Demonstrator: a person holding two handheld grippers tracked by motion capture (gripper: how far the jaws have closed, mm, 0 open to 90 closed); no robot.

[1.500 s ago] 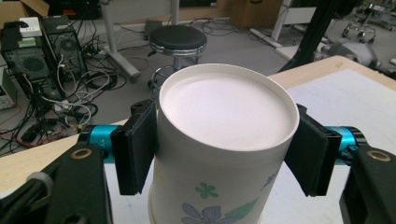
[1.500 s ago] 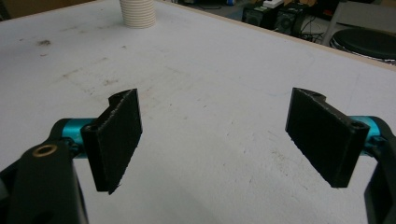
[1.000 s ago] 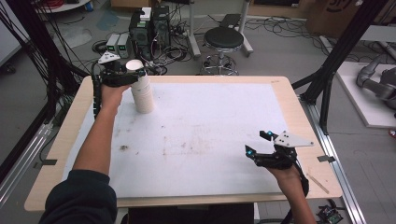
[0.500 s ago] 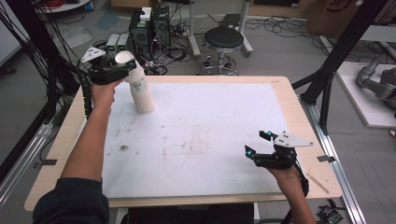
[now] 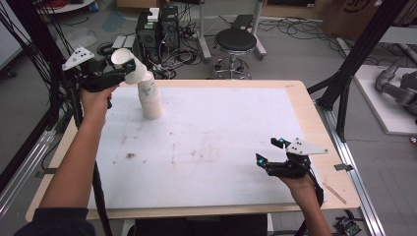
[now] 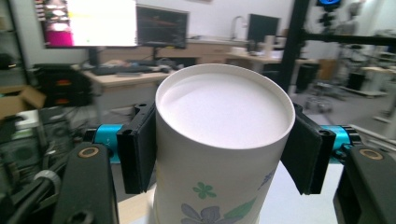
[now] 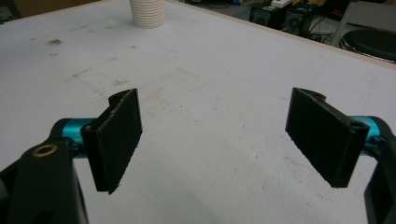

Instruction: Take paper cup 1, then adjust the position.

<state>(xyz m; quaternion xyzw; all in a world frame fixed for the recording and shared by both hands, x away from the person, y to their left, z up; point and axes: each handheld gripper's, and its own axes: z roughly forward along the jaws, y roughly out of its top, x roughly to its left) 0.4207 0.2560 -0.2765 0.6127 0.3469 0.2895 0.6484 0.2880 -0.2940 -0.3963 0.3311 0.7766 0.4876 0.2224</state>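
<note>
Nearest, the right hand-held gripper (image 5: 269, 153) rests spread and empty on the white surface (image 5: 221, 147), unmoved. Farther off, the left hand-held gripper (image 5: 129, 70) has just been closing and now pinches the top paper cup (image 5: 127, 63) — lifted and tilted away from the cup stack (image 5: 150, 101) at the far left, where a second ago it sat nested. One cup looks freed — placing it comes next.
</note>
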